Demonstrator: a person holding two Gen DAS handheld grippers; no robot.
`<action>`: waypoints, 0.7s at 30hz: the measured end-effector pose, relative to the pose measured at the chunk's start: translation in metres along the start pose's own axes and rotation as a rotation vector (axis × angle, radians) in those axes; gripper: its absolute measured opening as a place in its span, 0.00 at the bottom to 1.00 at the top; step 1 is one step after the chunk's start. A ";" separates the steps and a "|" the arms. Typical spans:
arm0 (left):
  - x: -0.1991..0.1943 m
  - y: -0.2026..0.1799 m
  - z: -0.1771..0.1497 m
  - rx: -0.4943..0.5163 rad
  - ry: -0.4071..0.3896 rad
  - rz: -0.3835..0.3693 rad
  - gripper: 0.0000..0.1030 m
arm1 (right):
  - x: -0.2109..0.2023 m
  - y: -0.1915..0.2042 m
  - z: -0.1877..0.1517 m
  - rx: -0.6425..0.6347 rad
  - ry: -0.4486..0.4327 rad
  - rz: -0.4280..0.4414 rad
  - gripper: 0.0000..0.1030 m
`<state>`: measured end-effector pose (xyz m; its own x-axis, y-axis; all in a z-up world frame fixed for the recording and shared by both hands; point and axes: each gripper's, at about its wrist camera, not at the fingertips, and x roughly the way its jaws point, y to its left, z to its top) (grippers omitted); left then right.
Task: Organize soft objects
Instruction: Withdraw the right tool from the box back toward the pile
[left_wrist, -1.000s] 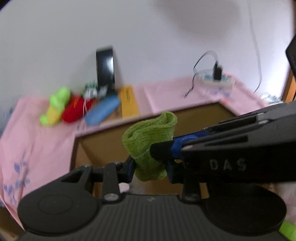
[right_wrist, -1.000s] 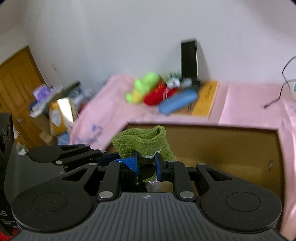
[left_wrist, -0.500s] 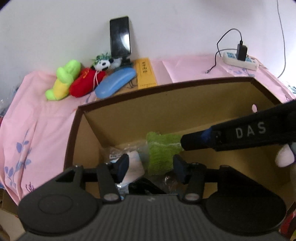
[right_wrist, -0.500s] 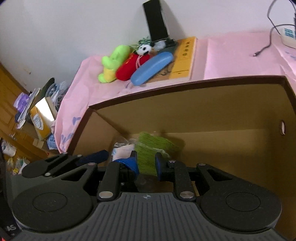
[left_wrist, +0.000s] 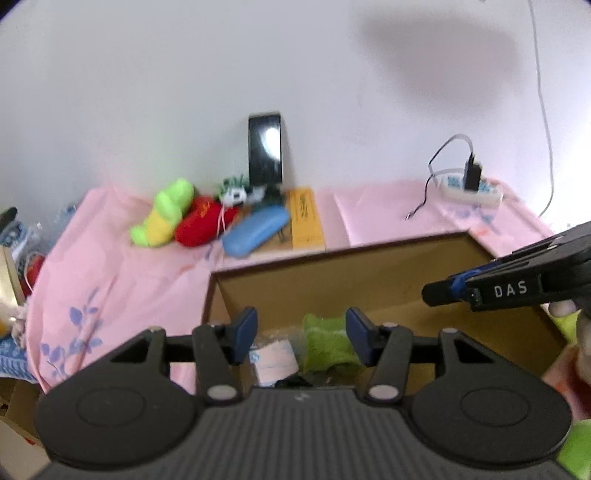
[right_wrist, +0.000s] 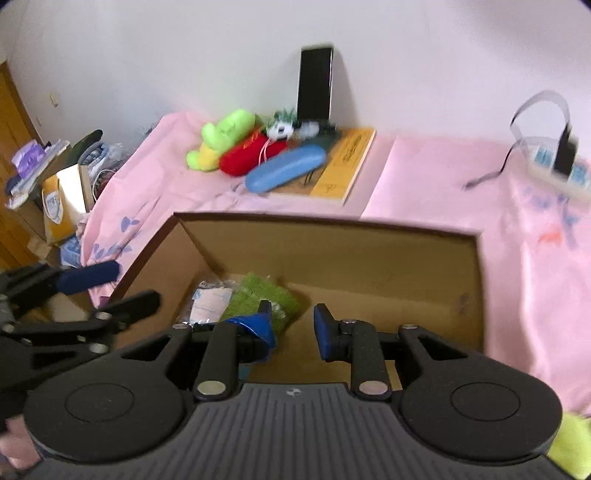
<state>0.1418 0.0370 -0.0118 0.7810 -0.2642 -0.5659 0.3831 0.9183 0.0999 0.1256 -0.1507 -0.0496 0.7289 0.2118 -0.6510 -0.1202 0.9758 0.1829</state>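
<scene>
Cardboard makes up the biggest thing here, one open cardboard box (right_wrist: 369, 258) lying directly ahead of and below both pairs of tongs, its long side running across the view from left to right. Beyond its far rim, well apart from the tongs, the pink cloth (left_wrist: 110, 288) carries the soft things not yet put away: one lime-and-yellow plush toy (left_wrist: 162, 214), one red plush toy (left_wrist: 201, 225) touching it, and one small panda toy (left_wrist: 236, 194) just behind; beside them lie one blue glasses case (left_wrist: 255, 230) and one yellow book (left_wrist: 306, 225), neither of which looks soft. Inside the box, toward its left end, one green knitted cloth (right_wrist: 258, 299) lies released, touching one clear plastic packet (right_wrist: 210, 301). The left gripper (left_wrist: 301, 334) has its jaws spread wide with nothing between them, the cloth showing beneath the gap. The right gripper (right_wrist: 291, 325) also stands apart and empty, the cloth just ahead of its left finger. My judgement is that the next pick is a plush toy, ahead and to the left past the far-left corner of the box, so the left gripper is the nearer; the lime plush's long axis runs diagonally, up to the right.
</scene>
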 end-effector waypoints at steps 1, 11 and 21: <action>-0.008 -0.002 0.002 0.000 -0.010 -0.001 0.55 | -0.006 0.003 0.000 -0.019 -0.007 -0.016 0.07; -0.074 -0.008 0.009 0.002 -0.073 0.012 0.57 | -0.066 0.027 0.009 -0.088 -0.053 -0.105 0.09; -0.163 0.033 0.035 0.018 -0.186 0.093 0.58 | -0.177 0.068 0.036 -0.079 -0.254 -0.012 0.09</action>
<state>0.0441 0.0996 0.1127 0.8902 -0.2299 -0.3932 0.3126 0.9362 0.1604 0.0127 -0.1236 0.1052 0.8752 0.1889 -0.4454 -0.1553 0.9816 0.1113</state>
